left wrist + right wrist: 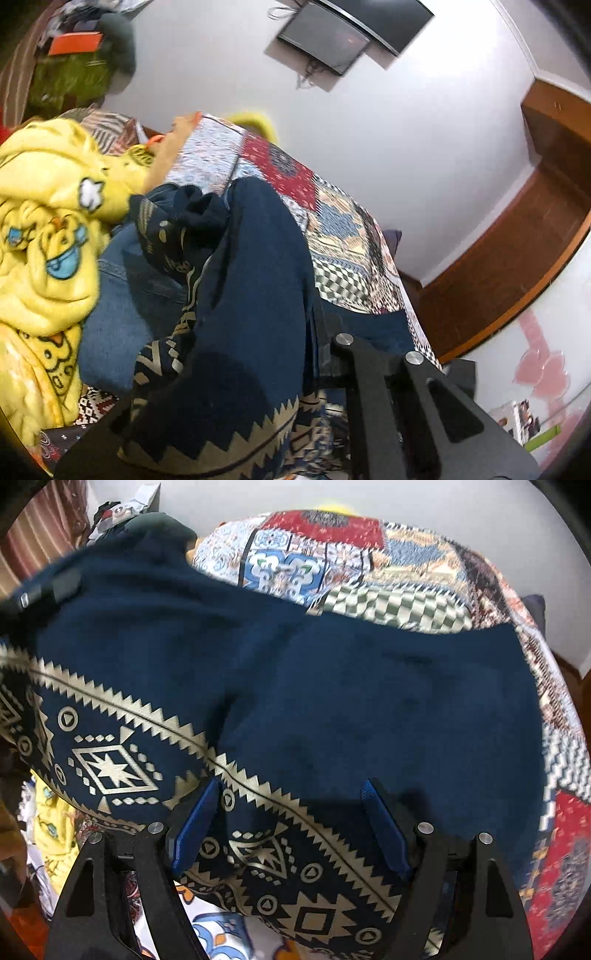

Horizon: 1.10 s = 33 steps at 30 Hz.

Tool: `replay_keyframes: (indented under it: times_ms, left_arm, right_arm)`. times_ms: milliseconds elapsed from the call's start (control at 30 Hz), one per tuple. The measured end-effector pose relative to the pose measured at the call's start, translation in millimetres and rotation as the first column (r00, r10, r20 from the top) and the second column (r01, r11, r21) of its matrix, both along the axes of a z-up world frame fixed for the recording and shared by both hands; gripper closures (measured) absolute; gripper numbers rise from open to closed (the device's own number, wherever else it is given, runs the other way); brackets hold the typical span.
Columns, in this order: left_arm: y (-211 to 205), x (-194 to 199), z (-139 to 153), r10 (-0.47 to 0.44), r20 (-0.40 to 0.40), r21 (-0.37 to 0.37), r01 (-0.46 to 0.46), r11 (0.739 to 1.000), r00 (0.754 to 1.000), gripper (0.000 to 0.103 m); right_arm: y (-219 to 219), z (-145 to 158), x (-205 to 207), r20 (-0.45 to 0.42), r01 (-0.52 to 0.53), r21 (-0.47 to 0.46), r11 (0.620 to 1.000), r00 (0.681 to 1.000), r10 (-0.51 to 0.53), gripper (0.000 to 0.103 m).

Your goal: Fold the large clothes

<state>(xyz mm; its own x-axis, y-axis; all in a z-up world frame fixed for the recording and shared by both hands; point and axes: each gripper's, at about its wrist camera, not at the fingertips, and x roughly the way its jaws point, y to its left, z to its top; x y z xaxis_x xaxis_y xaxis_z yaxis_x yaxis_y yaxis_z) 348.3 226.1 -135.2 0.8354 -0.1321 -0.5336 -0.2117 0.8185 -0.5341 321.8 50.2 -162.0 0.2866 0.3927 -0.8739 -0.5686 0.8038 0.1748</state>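
Observation:
A navy sweater [351, 686] with a beige zigzag and diamond pattern lies spread over the bed. In the left wrist view the same sweater [240, 280] hangs bunched and raised over my left gripper [229, 350]. The cloth covers its fingertips, and the gripper is shut on the sweater. That left gripper [48, 589] also shows at the sweater's far left edge in the right wrist view. My right gripper [291, 788] hovers just above the patterned band, open. Its blue pads [195, 823] stand wide apart with only flat cloth beneath them.
A patchwork bedspread [369, 554] covers the bed under the sweater. A yellow duck-print fleece [48, 221] and a blue denim garment [125, 295] are piled to the left. Behind is a white wall with a mounted screen [332, 40], and a wooden floor [517, 240] runs beside the bed.

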Motion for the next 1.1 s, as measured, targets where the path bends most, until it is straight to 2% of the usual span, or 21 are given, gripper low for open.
replay_keyframes:
  times_ms: [100, 200, 300, 367, 467, 633, 733, 767, 833, 900, 967, 1033, 1100]
  left_arm:
    - [-16.9, 2.2, 4.7, -0.023, -0.005, 0.011, 0.023, 1.000, 1.000, 0.092]
    - [-43.8, 12.0, 14.0, -0.065, -0.006, 0.009, 0.066, 0.998, 0.998, 0.092]
    - [-84.7, 25.4, 18.6, -0.143, -0.007, 0.039, 0.143, 0.989, 0.990, 0.092]
    - [-119.8, 34.6, 15.8, -0.224, -0.017, 0.073, 0.224, 0.972, 0.975, 0.092]
    - [-163.2, 46.9, 1.4, -0.340, -0.073, 0.094, 0.346, 0.933, 0.937, 0.092]
    - [-214.8, 58.1, -46.6, -0.502, -0.224, 0.070, 0.527, 0.847, 0.836, 0.093]
    - [-223.3, 61.5, -73.0, -0.513, -0.313, 0.060, 0.556, 0.829, 0.799, 0.092]
    - [-222.9, 60.9, -76.5, -0.508, -0.327, 0.068, 0.556, 0.828, 0.797, 0.092]
    - [-221.6, 55.5, -74.0, -0.505, -0.326, 0.094, 0.559, 0.824, 0.799, 0.088]
    - [-223.5, 46.3, -65.2, -0.534, -0.328, 0.108, 0.592, 0.798, 0.779, 0.062]
    - [-228.2, 32.8, -56.3, -0.563, -0.322, 0.130, 0.625, 0.770, 0.761, 0.047]
    - [-233.7, 15.6, -44.6, -0.584, -0.322, 0.192, 0.656, 0.730, 0.745, 0.045]
    - [-230.5, -3.3, -34.1, -0.586, -0.322, 0.238, 0.663, 0.710, 0.743, 0.042]
  right_arm:
    - [-16.4, 5.8, -1.6, -0.037, 0.008, 0.050, 0.999, 0.999, -0.006, 0.027]
    - [-55.3, 19.1, -6.5, -0.058, 0.076, 0.111, 0.991, 0.996, -0.070, 0.027]
    - [-101.6, 35.5, -11.4, -0.009, 0.153, 0.103, 0.983, 0.988, -0.153, 0.027]
    - [-129.7, 44.5, -15.2, 0.031, 0.198, 0.079, 0.977, 0.979, -0.201, 0.027]
    - [-172.6, 55.3, -21.9, 0.060, 0.261, 0.067, 0.963, 0.962, -0.265, 0.027]
    - [-219.7, 63.0, -31.0, 0.064, 0.343, 0.077, 0.936, 0.935, -0.348, 0.026]
    - [-234.2, 62.9, -34.2, 0.053, 0.369, 0.093, 0.925, 0.926, -0.375, 0.026]
    - [-236.1, 63.4, -35.2, 0.051, 0.372, 0.097, 0.923, 0.924, -0.378, 0.026]
    - [-238.3, 66.5, -39.5, 0.050, 0.372, 0.104, 0.922, 0.924, -0.378, 0.026]
    - [-239.9, 70.4, -44.5, 0.063, 0.363, 0.106, 0.926, 0.927, -0.371, 0.027]
    - [-239.7, 74.3, -46.3, 0.082, 0.352, 0.109, 0.930, 0.929, -0.362, 0.027]
    - [-237.4, 79.5, -45.8, 0.099, 0.345, 0.117, 0.931, 0.929, -0.356, 0.027]
    - [-234.6, 84.7, -46.2, 0.111, 0.335, 0.140, 0.932, 0.930, -0.351, 0.027]
